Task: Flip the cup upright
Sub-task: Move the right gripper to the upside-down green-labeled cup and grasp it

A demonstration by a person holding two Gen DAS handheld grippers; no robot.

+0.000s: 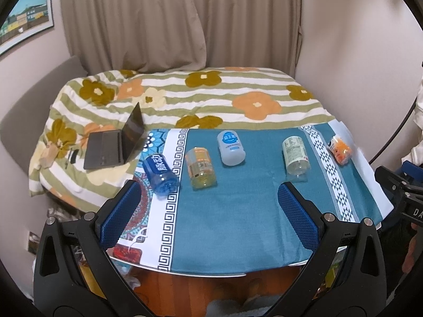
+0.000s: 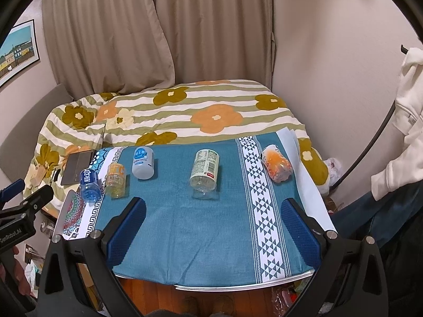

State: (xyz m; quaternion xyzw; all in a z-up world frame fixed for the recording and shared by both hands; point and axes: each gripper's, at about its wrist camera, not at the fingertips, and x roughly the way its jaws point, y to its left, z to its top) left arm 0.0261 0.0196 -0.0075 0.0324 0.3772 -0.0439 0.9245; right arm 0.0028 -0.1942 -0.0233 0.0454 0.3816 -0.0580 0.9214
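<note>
Several cut-bottle cups lie on their sides on the teal cloth: a blue cup [image 1: 160, 174] [image 2: 90, 184], a yellow-orange cup [image 1: 200, 171] [image 2: 115, 179], a white-blue cup [image 1: 230, 148] [image 2: 143, 162], a green-label clear cup [image 1: 295, 155] [image 2: 204, 172] and an orange cup [image 1: 340, 150] [image 2: 277, 167]. My left gripper [image 1: 208, 195] is open and empty, above the near table, short of the blue and yellow cups. My right gripper [image 2: 214, 211] is open and empty, just short of the green-label cup.
The table [image 1: 238, 224] has a near metal rim [image 2: 238, 288] over wood floor. A bed with a flowered quilt [image 1: 198, 97] lies behind, with an open laptop [image 1: 116, 145] on it. Curtains and walls stand beyond; a white garment [image 2: 407, 121] hangs at right.
</note>
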